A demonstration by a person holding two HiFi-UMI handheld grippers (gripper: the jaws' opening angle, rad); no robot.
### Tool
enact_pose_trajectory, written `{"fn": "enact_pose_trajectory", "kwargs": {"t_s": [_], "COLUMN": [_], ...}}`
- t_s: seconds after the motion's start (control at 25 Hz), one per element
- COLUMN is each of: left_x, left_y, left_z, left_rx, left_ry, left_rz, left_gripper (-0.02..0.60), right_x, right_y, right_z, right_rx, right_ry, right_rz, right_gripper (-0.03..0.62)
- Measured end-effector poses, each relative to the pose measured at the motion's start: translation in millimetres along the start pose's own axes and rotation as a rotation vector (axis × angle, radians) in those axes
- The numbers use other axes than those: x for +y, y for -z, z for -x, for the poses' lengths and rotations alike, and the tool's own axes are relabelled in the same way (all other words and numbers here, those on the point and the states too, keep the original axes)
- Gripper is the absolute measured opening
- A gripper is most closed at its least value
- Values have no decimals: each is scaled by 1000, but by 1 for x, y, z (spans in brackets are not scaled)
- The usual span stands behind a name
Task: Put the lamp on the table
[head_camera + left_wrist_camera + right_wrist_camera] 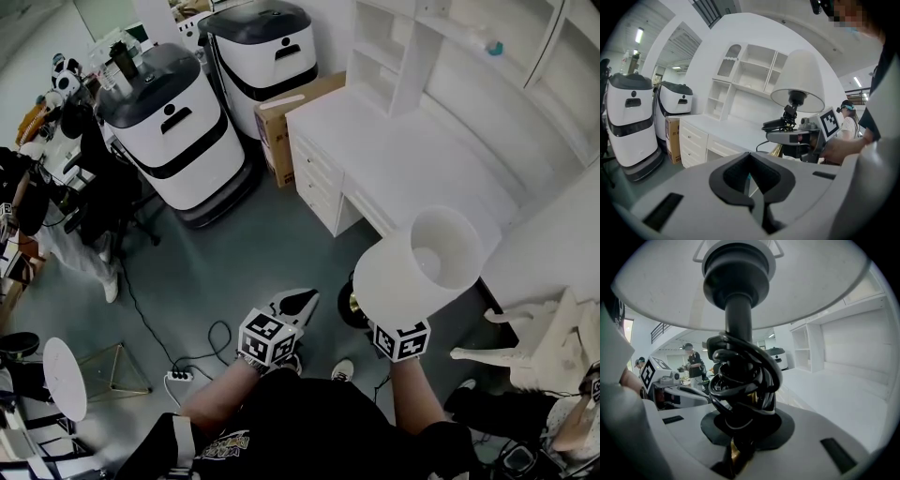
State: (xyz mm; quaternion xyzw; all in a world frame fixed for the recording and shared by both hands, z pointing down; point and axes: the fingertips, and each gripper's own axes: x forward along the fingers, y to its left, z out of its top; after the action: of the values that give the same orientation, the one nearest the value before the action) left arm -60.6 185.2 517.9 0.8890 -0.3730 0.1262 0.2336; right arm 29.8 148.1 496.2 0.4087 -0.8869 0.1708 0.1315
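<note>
Clamping a white-shaded table lamp point(739, 319) by its slim stem, the right claw point(740, 427) has both jaws pressed on the brass-coloured part, just below a bundle of black cord point(740, 376) wound round the stem in loops. The lamp stands upright in this grip. Its wide white fabric shade point(422, 267) opens upward above the claw's marker cube, and its dark round base point(352, 309) hangs clear of the grey floor point(216, 272).

The left claw point(751, 180) is beside it, apart from the lamp, with its dark pads together and nothing between them.

The lamp is in the air in front of the white desk with drawers point(403, 159), not resting on it; in the head view the shade overlaps the desk's near edge. A white shelf unit point(384, 56) stands on the desk's far side. Left of the desk sits a brown cardboard box point(281, 117), and beyond it are two white-and-black rounded machines point(173, 131).
</note>
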Motion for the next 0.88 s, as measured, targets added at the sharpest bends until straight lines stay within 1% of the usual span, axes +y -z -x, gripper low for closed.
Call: {"fn": "enact_pose_trajectory", "kwargs": {"t_s": [0.4,0.88], "left_x": [38,87], "left_y": [-14,-22], "left_z": [0,9], "left_rx": [7,22], "left_ry": [44,116], "left_rz": [-10,-35], "left_gripper": [6,7], "right_x": [2,17], "right_y": [-16,-30], "right_z": [-34,-74], "right_rx": [-15,-39], "right_ry": [56,134], "right_rz": [-13,-37], "right_gripper": [75,75]}}
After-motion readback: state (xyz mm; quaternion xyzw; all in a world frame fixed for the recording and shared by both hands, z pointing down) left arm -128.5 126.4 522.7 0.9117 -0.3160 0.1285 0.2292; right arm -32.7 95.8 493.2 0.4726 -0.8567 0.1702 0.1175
